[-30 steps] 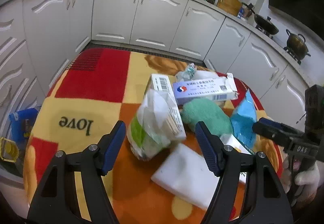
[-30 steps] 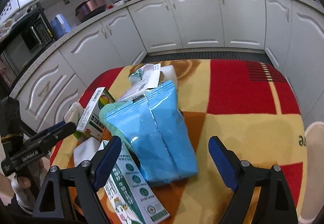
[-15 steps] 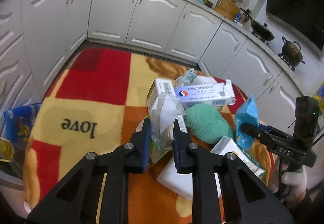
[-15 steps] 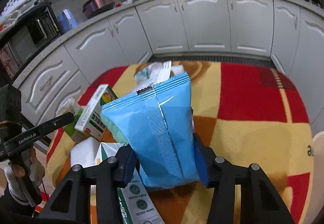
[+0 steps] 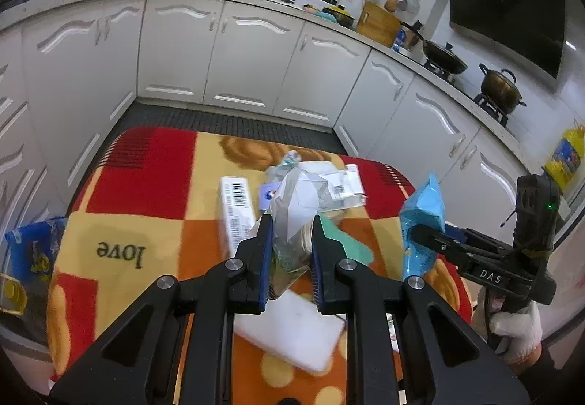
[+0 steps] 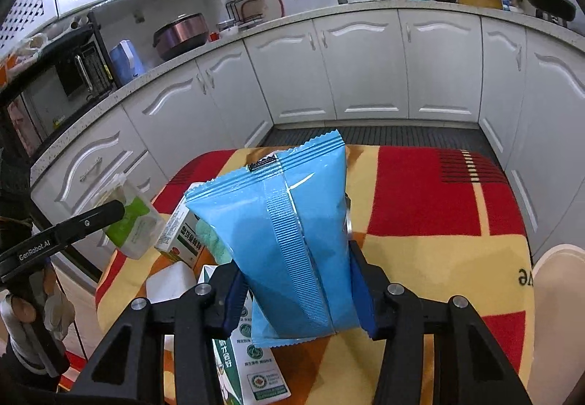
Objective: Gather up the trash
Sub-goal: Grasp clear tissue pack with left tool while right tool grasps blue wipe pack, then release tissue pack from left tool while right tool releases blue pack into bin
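My left gripper is shut on a crumpled clear and green plastic wrapper and holds it above the table; the wrapper also shows in the right wrist view. My right gripper is shut on a blue snack bag, lifted upright; the bag also shows in the left wrist view. More trash lies on the patchwork cloth: a white barcode box, a white foam block, a green sponge and a green-and-white carton.
White kitchen cabinets curve around the table. A blue bag hangs at the table's left edge. A pale round object stands at the right. Pots sit on the stove at the far right.
Both grippers closed from open: the left on the plastic wrapper, the right on the blue bag. Both have since lifted their items off the table.
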Demonstrator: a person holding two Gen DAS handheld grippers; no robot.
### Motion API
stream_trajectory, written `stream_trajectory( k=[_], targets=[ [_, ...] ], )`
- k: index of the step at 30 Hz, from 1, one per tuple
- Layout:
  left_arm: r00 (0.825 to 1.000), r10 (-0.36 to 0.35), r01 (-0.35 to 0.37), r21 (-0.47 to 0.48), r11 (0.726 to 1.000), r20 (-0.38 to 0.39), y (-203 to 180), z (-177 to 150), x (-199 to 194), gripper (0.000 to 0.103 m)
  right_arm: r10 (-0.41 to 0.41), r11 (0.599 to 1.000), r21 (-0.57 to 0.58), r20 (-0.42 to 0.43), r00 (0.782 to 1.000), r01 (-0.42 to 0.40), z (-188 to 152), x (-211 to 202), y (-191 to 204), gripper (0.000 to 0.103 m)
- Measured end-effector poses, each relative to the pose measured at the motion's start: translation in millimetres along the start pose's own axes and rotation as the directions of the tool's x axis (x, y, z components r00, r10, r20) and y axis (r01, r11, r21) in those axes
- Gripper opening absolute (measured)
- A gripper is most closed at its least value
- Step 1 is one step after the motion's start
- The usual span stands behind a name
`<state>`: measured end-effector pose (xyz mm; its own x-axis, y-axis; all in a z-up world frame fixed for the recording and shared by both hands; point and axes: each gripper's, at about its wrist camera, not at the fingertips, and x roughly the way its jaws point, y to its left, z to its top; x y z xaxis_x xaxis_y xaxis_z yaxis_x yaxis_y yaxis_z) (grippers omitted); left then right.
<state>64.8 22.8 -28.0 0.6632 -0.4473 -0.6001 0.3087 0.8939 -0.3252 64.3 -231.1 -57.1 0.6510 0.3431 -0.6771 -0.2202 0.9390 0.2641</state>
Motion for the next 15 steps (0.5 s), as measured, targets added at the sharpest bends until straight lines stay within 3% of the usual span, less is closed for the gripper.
stream_trajectory(
  k=[15],
  targets=[
    [0.999,-0.038,0.042,0.141,0.989,-0.033,-79,5,28,0.016,-0.072,0.997,0.031,0.049,0.996,0.071,-9,-42,-24,0.048]
  ],
)
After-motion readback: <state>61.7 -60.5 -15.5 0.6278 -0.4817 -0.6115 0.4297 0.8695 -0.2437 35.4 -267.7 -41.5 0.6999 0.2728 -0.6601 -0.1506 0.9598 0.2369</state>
